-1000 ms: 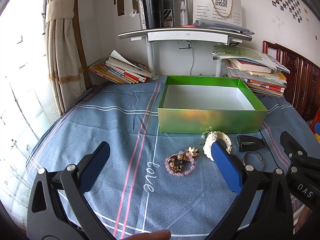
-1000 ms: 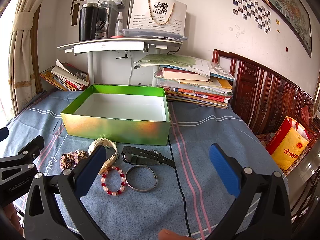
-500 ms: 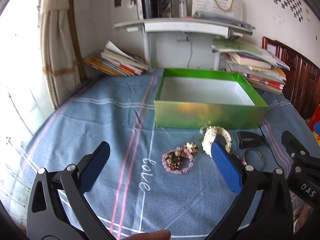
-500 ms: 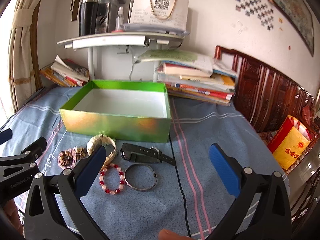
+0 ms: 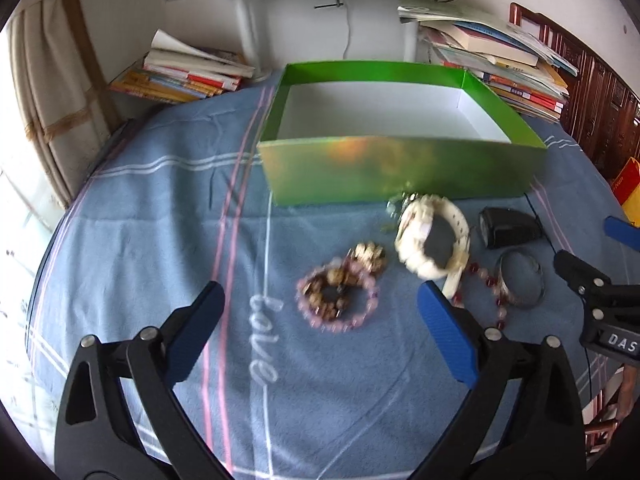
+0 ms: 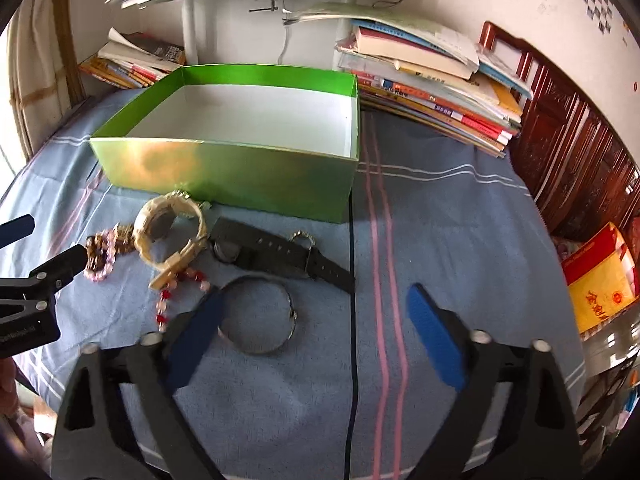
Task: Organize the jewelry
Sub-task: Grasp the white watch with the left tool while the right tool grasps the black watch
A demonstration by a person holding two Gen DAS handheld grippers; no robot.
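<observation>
Both grippers hovered low over the jewelry, each with its blue pads spread wide and nothing between them. The left gripper (image 5: 320, 320) faced the pink bead bracelet (image 5: 338, 302), which lay with a cluster of brown beads, blurred in this view, touching its far side. The right gripper (image 6: 316, 312) hung over the silver bangle (image 6: 258, 314). Between these lay the cream watch (image 6: 170, 232), resting on edge close to the front wall of the green box (image 6: 224, 176), the black watch (image 6: 276, 254) stretched flat just beside it, and the red bead bracelet (image 6: 176, 292) partly beneath the cream strap. The box stood open with its white floor bare, so no piece had yet been stowed.

For a sound pick, the left gripper should probably descend until its pads straddle the pink beads across the ring, closing on one strand rather than pressing the whole loop flat. The thin bangle would likely be best pinched across its wire; the overlap of red beads and cream strap risks dragging two pieces together.

The surface was a blue cloth (image 5: 132, 248) with pink and white stripes, soft enough to yield under the pads. Stacked books (image 6: 432, 92), a curtain (image 5: 52, 92) and carved dark-wood furniture (image 6: 576, 148) ringed the area.
</observation>
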